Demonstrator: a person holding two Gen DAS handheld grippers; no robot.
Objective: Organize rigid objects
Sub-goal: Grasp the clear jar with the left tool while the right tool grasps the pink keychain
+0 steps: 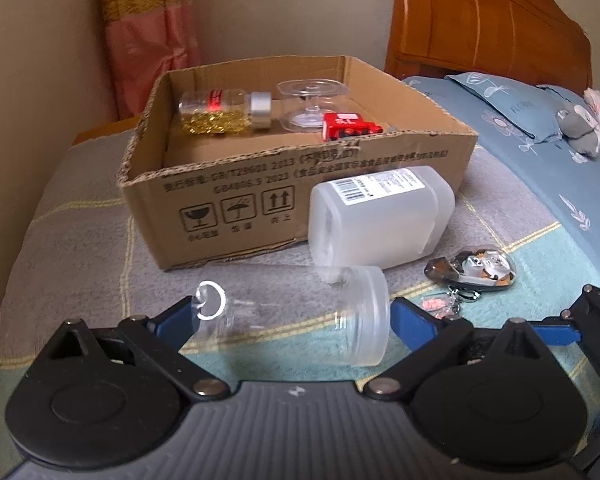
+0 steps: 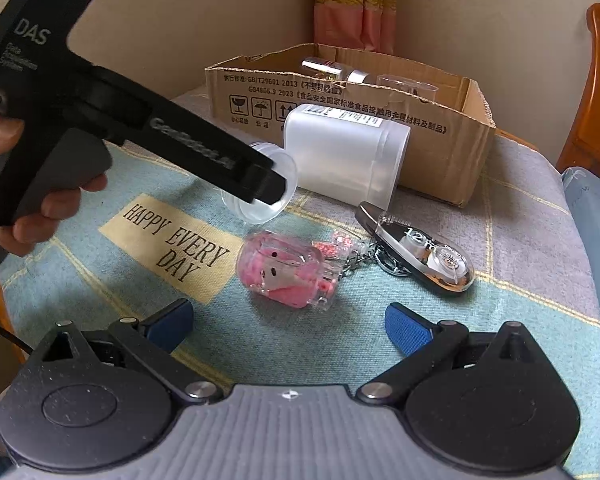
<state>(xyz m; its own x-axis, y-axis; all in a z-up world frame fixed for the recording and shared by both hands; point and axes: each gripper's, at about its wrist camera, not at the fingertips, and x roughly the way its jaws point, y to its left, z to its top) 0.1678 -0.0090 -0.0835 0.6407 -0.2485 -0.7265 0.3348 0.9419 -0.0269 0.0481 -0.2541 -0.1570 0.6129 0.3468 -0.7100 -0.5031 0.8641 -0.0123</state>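
Though well begun, not yet half finished: already lodged inside the cardboard box [image 1: 220, 184] at the back of the cloth-covered table [image 1: 80, 220], a glass bottle [image 1: 220, 114] of gold bits with a silver cap and red label, a clear plastic spool [image 1: 312, 104] and a small red carton [image 1: 348, 126]. Left outside on the cloth, four things: a frosted white container [image 1: 380, 216] tipped on its side against the box's front wall, a small clear jar [image 1: 320, 320] lying just before it, a pink keychain case [image 2: 284, 272] and, touching its chain, a correction tape [image 2: 424, 256]. Next in line, by the look of it, the clear jar, lying lengthwise between the spread fingers of the left gripper [image 1: 296, 316], pads just beside its two ends with no squeeze to be seen. Likewise released and empty, the right gripper [image 2: 288, 324], hovering near the pink case. Legible on the box: "GB/T29601 2013" and "GB4806.9 2023", plus Chinese print and fragile, keep-dry and this-way-up symbols. Woven into the cloth: "HAPPY EVERY DAY". On the correction tape: "12 m". On the left gripper's body in the right wrist view: "DAS". On the frosted container, a barcode label, too small to read; on the red carton, white marks not clear enough to make out.
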